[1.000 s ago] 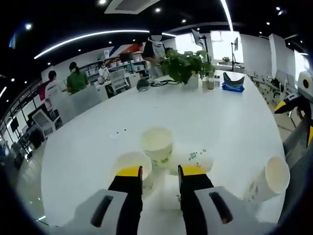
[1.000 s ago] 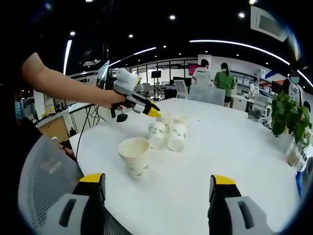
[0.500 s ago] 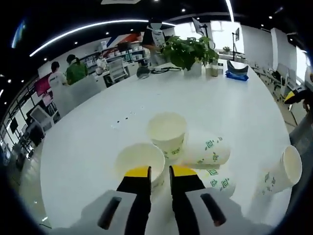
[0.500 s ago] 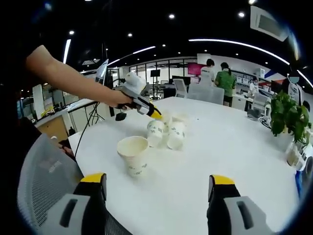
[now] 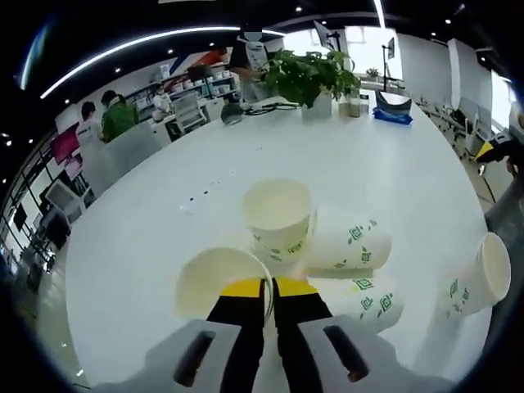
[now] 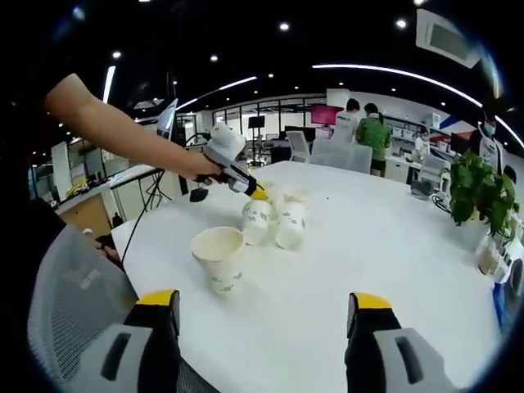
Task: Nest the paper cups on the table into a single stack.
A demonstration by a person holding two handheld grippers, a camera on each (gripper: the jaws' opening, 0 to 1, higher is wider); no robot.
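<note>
Left gripper view has the left gripper (image 5: 268, 288) pinching the rim of the nearest paper cup (image 5: 214, 282), jaws narrow, presumably to lift it into the upright cup (image 5: 278, 214) just behind. Right gripper (image 6: 262, 307) waits with jaws wide near the lone cup (image 6: 218, 257) on the tabletop (image 6: 385, 237).

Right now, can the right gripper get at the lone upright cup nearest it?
Probably yes. The right gripper has its jaws wide open, and the lone cup stands upright ahead on bare table, apart from the cluster where the left gripper works.
</note>
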